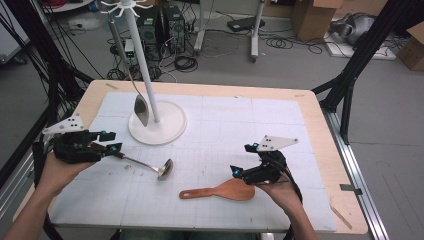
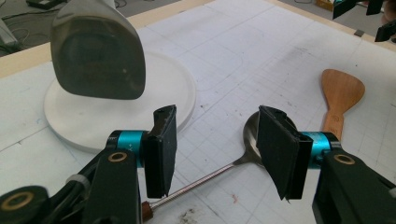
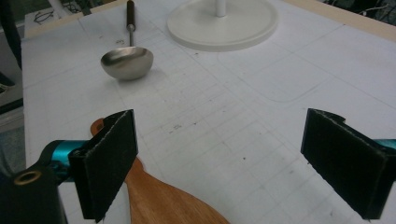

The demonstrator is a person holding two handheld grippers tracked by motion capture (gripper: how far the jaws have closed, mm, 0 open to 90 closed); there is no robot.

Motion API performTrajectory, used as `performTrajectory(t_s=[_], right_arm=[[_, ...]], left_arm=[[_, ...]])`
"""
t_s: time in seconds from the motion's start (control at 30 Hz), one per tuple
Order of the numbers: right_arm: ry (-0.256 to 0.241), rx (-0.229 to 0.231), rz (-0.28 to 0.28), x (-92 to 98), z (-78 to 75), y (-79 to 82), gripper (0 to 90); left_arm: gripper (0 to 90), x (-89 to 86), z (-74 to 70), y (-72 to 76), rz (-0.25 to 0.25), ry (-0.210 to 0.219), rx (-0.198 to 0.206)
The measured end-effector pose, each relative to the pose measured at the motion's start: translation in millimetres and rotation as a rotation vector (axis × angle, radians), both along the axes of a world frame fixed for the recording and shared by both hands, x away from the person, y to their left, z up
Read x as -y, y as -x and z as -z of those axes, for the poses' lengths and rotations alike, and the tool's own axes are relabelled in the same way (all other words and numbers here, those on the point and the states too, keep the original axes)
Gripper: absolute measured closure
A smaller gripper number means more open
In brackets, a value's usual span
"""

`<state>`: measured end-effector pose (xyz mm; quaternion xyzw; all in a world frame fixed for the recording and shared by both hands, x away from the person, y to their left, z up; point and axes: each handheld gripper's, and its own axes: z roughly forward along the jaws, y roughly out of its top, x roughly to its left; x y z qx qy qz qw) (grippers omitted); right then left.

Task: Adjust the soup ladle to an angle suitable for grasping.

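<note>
A steel ladle point(image 1: 161, 168) with a dark-tipped handle lies on the white mat, bowl toward the middle. My left gripper point(image 1: 111, 141) is open at the handle end. In the left gripper view point(image 2: 219, 149) the thin handle point(image 2: 205, 179) runs low between the two pads, apart from both. A wooden spatula point(image 1: 225, 191) lies near the front edge, its blade under my right gripper point(image 1: 241, 159), which is open. The right gripper view point(image 3: 233, 163) has the wooden blade point(image 3: 163, 200) below one pad and the ladle point(image 3: 127, 62) farther off.
A white hook stand point(image 1: 156, 122) rises from a round base at the back left of the mat. A metal spoon-like utensil point(image 1: 141, 109) hangs from it, looming close in the left gripper view point(image 2: 98, 51). Wooden table border point(image 1: 320, 130) surrounds the mat.
</note>
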<state>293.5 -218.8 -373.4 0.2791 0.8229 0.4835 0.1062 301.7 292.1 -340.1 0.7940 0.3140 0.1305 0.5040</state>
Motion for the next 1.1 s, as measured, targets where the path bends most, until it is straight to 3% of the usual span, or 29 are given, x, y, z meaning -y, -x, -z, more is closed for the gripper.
performTrajectory(t_s=[0.23, 0.47, 0.63, 1.1], right_arm=[[0.011, -0.010, -0.018, -16.7, -0.8, -3.4, 10.1], [0.026, -0.019, -0.050, -35.5, -0.2, -5.9, 10.1], [0.035, -0.023, -0.067, -44.9, 0.5, -6.3, 10.1], [0.043, -0.031, -0.061, -39.0, 3.6, -3.2, 10.1]], left_arm=[[47.9, 4.2, 6.6, 1.6, 0.007, -0.005, 0.003], [47.2, 8.7, 10.1, 2.3, 0.011, -0.044, 0.012], [47.1, 9.1, 16.4, 0.9, 0.007, -0.033, 0.000], [51.0, 2.3, 30.2, -10.6, -0.034, -0.064, -0.016]])
